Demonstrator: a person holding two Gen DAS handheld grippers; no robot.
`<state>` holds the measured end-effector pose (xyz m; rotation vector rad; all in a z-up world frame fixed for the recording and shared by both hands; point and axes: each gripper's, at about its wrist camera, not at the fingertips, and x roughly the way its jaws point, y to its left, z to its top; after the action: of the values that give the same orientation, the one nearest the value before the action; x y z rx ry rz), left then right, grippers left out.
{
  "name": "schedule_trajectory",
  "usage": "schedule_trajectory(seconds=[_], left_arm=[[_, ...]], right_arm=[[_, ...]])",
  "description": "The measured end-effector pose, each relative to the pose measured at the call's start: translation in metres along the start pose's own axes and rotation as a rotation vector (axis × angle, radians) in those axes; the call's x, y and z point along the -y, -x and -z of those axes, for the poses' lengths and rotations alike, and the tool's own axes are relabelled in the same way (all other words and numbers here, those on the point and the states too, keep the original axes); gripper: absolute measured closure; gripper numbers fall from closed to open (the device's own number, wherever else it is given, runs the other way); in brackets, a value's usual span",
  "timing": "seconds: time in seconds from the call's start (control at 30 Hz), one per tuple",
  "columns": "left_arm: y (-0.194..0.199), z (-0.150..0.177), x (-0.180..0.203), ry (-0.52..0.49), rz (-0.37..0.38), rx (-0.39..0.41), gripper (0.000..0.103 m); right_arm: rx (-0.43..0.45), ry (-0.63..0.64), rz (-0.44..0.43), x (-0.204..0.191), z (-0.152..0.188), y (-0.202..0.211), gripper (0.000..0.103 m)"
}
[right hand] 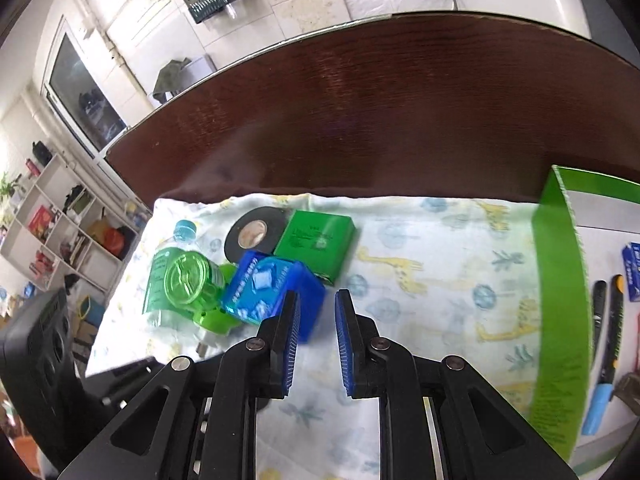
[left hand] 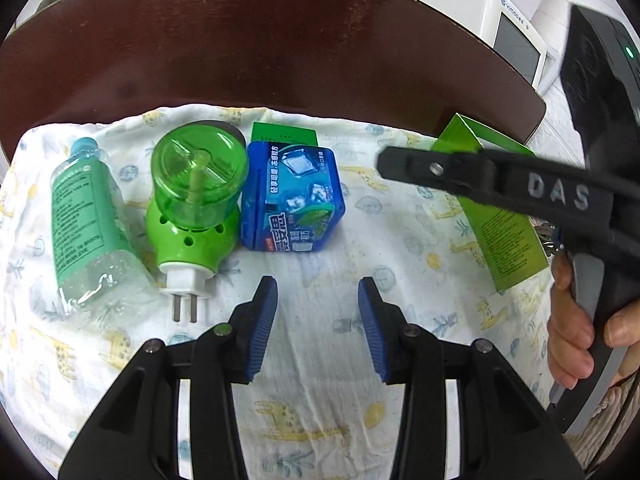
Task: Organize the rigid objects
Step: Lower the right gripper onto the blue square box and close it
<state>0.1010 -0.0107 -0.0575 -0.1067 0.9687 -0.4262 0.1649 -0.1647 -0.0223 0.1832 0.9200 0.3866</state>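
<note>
Behind the green plug-in mosquito repellent heater (left hand: 192, 208) in the left wrist view, the black roll of tape (right hand: 253, 236) is mostly hidden, only an edge showing. Small flat green box (right hand: 316, 242) is half covered there by the blue square refill box (left hand: 292, 196). Right view is motion-blurred; small print unreadable.

Left gripper (left hand: 318, 320): blue pads spread wide, nothing between them, over the giraffe-print white cloth (left hand: 392, 248). Right gripper (right hand: 316, 340): pads apart with a narrower gap, holding nothing; whether the left pad touches the blue box I cannot tell.

Clear bottle with green label (left hand: 86, 220) lies at far left, touching the heater; blue box just right of the heater. Open green cardboard carton (right hand: 560, 308) sits at the right cloth edge, cut off by the frame; black and blue pens (right hand: 608, 344) and a small blue pack (right hand: 632, 264) lie inside.
</note>
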Motion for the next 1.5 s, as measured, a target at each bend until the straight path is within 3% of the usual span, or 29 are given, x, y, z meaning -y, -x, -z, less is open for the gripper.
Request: schedule_trajectory(seconds=[0.33, 0.5, 0.87, 1.07, 1.17, 1.2, 1.27, 1.3, 1.33, 1.37, 1.47, 1.5], left_arm=[[-0.015, -0.010, -0.012, 0.011, -0.005, -0.005, 0.063], [-0.017, -0.012, -0.017, 0.003, -0.024, -0.001, 0.063], [0.014, 0.024, -0.021, -0.114, -0.002, -0.010, 0.053], [0.041, 0.049, -0.028, -0.140, 0.014, 0.001, 0.049], [0.053, 0.057, -0.030, -0.164, 0.032, 0.023, 0.048], [0.058, 0.059, -0.031, -0.172, 0.035, 0.030, 0.048], [0.064, 0.062, -0.034, -0.185, 0.038, 0.048, 0.048], [0.066, 0.065, -0.034, -0.191, 0.041, 0.055, 0.048], [0.071, 0.068, -0.039, -0.195, 0.044, 0.062, 0.049], [0.063, 0.064, -0.038, -0.200, 0.047, 0.064, 0.050], [0.059, 0.060, -0.041, -0.227, 0.056, 0.051, 0.070], [0.057, 0.059, -0.042, -0.235, 0.058, 0.044, 0.070]], right_arm=[[-0.069, -0.033, -0.048, -0.009, -0.041, -0.050, 0.084], [-0.131, -0.044, -0.076, -0.012, -0.042, -0.070, 0.084], [-0.196, -0.122, -0.047, 0.002, 0.004, -0.036, 0.084], [-0.278, -0.088, -0.163, -0.012, 0.053, -0.020, 0.084], [-0.174, -0.017, -0.113, -0.015, 0.060, 0.000, 0.084], [-0.112, 0.016, -0.083, -0.017, 0.062, 0.010, 0.081], [0.001, 0.090, -0.060, -0.025, 0.070, 0.028, 0.053], [0.032, 0.126, -0.066, -0.030, 0.074, 0.033, 0.030], [0.057, 0.167, -0.073, -0.037, 0.079, 0.037, 0.023], [0.077, 0.212, -0.077, -0.044, 0.084, 0.039, 0.023], [0.084, 0.278, -0.102, -0.054, 0.086, 0.037, 0.023], [0.079, 0.270, -0.113, -0.054, 0.082, 0.034, 0.023]])
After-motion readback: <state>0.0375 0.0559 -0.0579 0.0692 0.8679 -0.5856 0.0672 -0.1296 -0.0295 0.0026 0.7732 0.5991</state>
